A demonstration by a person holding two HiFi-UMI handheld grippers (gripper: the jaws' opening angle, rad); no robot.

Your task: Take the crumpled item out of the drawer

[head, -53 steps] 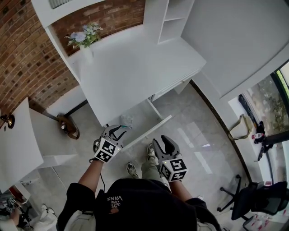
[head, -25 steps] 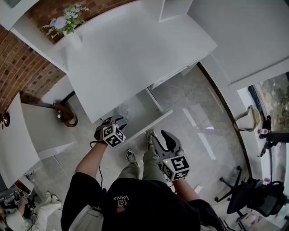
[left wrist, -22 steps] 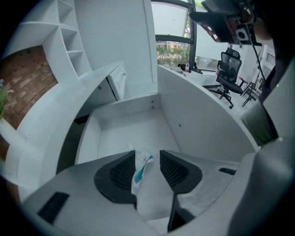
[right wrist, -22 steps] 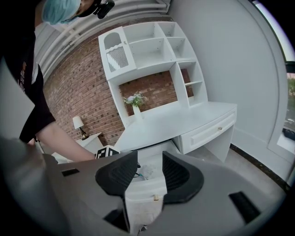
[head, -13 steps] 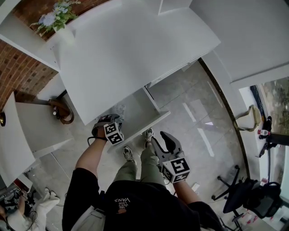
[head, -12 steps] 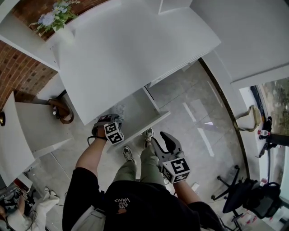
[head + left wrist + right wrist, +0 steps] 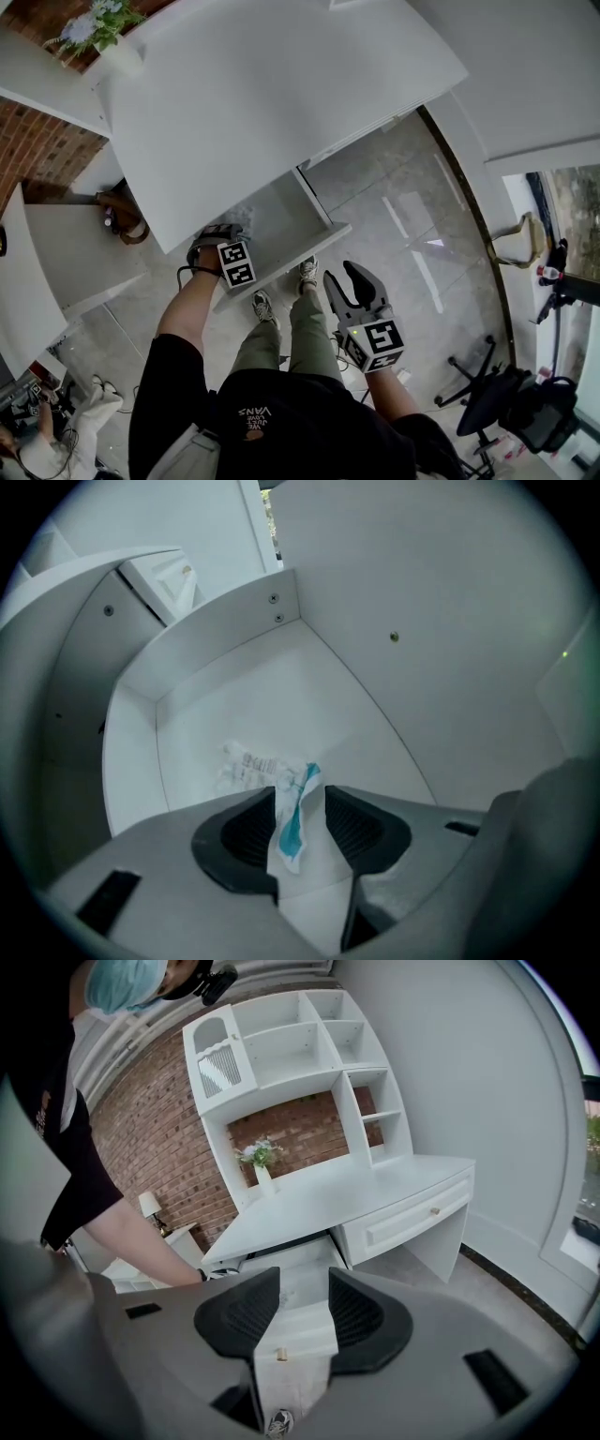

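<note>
The white drawer (image 7: 291, 211) under the desk is pulled out. Inside it lies the crumpled item (image 7: 292, 819), a clear-white wrapper with a teal stripe, seen faintly in the head view as a pale wad (image 7: 240, 217). My left gripper (image 7: 300, 795) reaches down into the drawer (image 7: 281, 696); its jaws stand open on either side of the wrapper's teal end, not closed on it. In the head view the left gripper (image 7: 225, 239) is at the drawer's left part. My right gripper (image 7: 354, 279) hangs open over the floor, holding nothing, facing the drawer front (image 7: 298, 1327).
The white desk top (image 7: 281, 103) overhangs the drawer's back. A vase of flowers (image 7: 94, 33) stands at its far left. A second, closed drawer (image 7: 412, 1218) is to the right. A low white side table (image 7: 66, 262) stands left, an office chair (image 7: 502, 403) behind right.
My left gripper has gone from the drawer's front edge down into the drawer, over the wrapper. The right gripper has stayed open near the person's leg.
</note>
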